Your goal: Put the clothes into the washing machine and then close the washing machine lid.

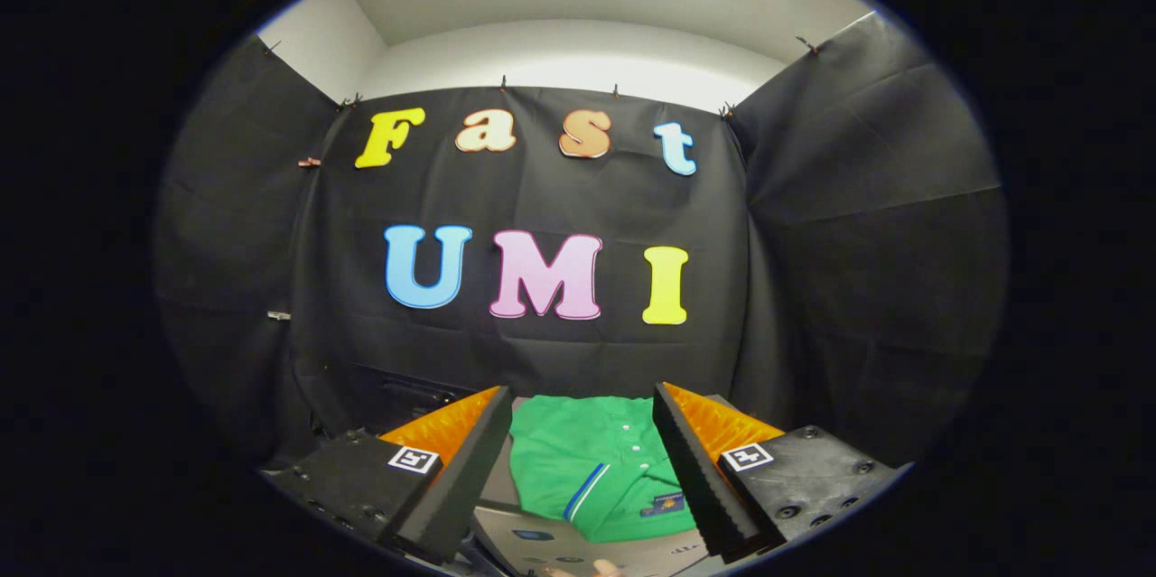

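The tongs [582, 432] were held spread wide, nothing pinched between them, and the toothed inner faces of the two fingers [470, 460] were seen turned toward each other across an open gap. A square black-and-white marker tag [414, 459] was noted on the block behind each finger.

In the gap between the fingers, lying below them, a green shirt [587, 469] was seen, folded flat. It appeared to rest on a pale grey surface [542, 545], taken to be either the worktop or the top of the washing machine; which one could not be told. No contact between fingers and cloth was seen.

The garment was judged light, soft and limp: it should bunch and drape when lifted rather than keep its folded shape, so trailing ends could catch on the machine's opening. It was not judged slippery or fragile. A row of small white buttons [637, 448] and a blue-and-white stripe [585, 491] were recorded along what looked like the placket or collar. A pinch through several folded layers near the middle was judged the better hold, so that the whole shirt would come up together; the buttons were best avoided.

A small dark patch with a yellowish mark [666, 505] was seen on the shirt; no writing on it could be read.
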Demonstrator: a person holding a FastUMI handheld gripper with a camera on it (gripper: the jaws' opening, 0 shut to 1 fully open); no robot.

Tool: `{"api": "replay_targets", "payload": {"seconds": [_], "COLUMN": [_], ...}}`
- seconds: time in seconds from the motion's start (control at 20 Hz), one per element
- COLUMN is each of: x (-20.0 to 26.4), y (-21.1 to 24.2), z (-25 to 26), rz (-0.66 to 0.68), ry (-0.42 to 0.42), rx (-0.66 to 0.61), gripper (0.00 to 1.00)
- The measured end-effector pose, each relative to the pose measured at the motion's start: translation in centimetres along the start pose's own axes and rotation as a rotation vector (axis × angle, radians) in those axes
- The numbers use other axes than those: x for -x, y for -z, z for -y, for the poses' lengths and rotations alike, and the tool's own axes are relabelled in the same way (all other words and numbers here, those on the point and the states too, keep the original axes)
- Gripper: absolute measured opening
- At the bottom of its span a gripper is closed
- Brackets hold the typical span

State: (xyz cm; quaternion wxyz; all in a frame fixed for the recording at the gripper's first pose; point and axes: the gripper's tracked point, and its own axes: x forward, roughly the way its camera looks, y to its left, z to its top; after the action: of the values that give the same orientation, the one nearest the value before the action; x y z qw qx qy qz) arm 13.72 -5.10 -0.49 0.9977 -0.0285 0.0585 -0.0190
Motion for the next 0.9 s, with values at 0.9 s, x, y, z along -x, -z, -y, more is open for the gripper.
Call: {"api": "replay_targets", "payload": {"seconds": [0.9], "x": [-17.9], "y": [15.7], "z": [5.5], "rz": [-0.617], "ry": [0.055], "rx": [0.012], "gripper": [0.99]}}
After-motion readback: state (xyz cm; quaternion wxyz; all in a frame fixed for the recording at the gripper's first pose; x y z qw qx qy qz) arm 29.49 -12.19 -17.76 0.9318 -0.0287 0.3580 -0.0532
